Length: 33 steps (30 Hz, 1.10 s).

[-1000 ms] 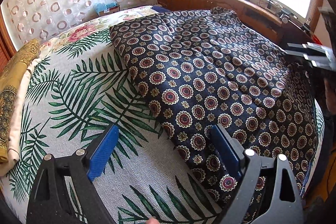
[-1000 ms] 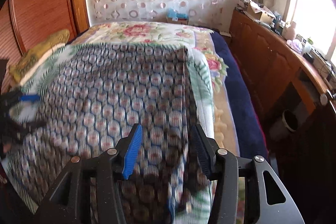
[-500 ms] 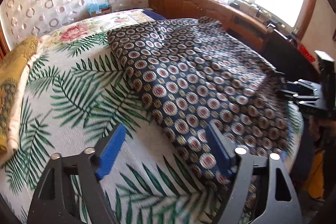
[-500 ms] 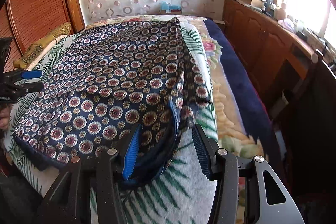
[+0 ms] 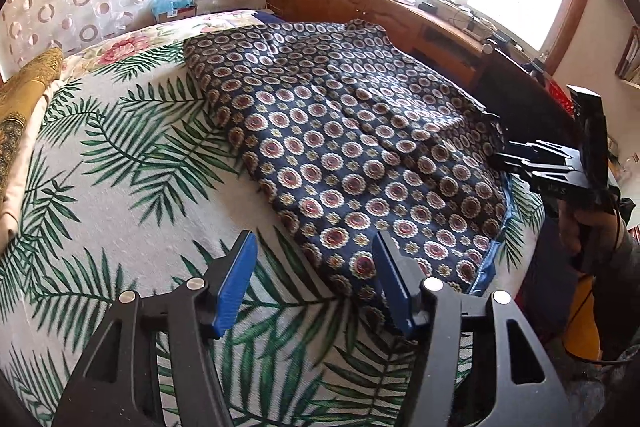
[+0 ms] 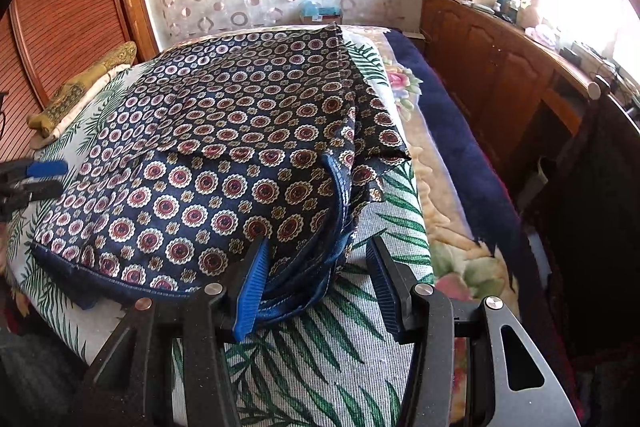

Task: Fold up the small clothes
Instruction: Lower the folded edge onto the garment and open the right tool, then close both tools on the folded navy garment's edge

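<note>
Left claw (image 5: 312, 287): jaws wide, holding nothing, hovering over the bed (image 5: 120, 187). The garment (image 5: 352, 147) lies ahead and to its right, its near left corner just beyond the right finger.

Right claw (image 6: 316, 279): jaws wide, nothing gripped. The garment's bunched blue hem (image 6: 340, 211) sits between and just ahead of its fingers; the rest of the cloth spreads ahead and to its left.

Condition: the garment lies spread on the bed, part folded, with loose layers stacked at the hem near the right claw.

Risks, as judged:
- The right claw may close on one layer only, since the hem is doubled and curled; the fold would then skew.
- The cloth looks slick, so a shallow pinch may slip out on lifting.
- The near edge lies close to the bed's edge; a drag toward the claws could pull it off.
- Uneven lifting by the two claws would crease the panel.
</note>
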### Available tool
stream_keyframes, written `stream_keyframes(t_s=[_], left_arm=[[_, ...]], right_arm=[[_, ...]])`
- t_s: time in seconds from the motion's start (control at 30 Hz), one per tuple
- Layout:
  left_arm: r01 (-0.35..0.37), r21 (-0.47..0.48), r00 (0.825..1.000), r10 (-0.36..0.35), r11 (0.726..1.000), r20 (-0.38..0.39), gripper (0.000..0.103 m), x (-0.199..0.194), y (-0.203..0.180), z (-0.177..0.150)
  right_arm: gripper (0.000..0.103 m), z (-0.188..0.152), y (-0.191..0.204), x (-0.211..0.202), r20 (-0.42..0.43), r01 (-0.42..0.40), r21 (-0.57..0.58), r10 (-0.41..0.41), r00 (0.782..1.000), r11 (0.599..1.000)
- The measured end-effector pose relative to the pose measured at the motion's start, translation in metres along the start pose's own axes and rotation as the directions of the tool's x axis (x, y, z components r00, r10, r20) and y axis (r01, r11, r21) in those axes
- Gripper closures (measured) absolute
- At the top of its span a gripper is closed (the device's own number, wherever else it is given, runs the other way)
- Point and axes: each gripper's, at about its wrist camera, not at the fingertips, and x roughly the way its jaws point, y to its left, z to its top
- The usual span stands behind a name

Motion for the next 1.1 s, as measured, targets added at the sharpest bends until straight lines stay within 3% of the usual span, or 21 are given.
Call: stream_keyframes(t_s=[0.9,1.1], left_arm=[[0.004,0.017,1.0,-0.003,1.0,-0.028,0.042,0.01,-0.013,-0.008],[0.006,0.015,1.0,-0.006,1.0,-0.027,0.042,0.01,-0.013,-0.009]], right_arm=[[0.052,-0.002,0.007,0.006,0.011,-0.021,-0.021,0.022,1.0,1.0],[0.057,-0.003,0.01,0.005,0.014,-0.025,-0.025,0.025,1.0,0.999]])
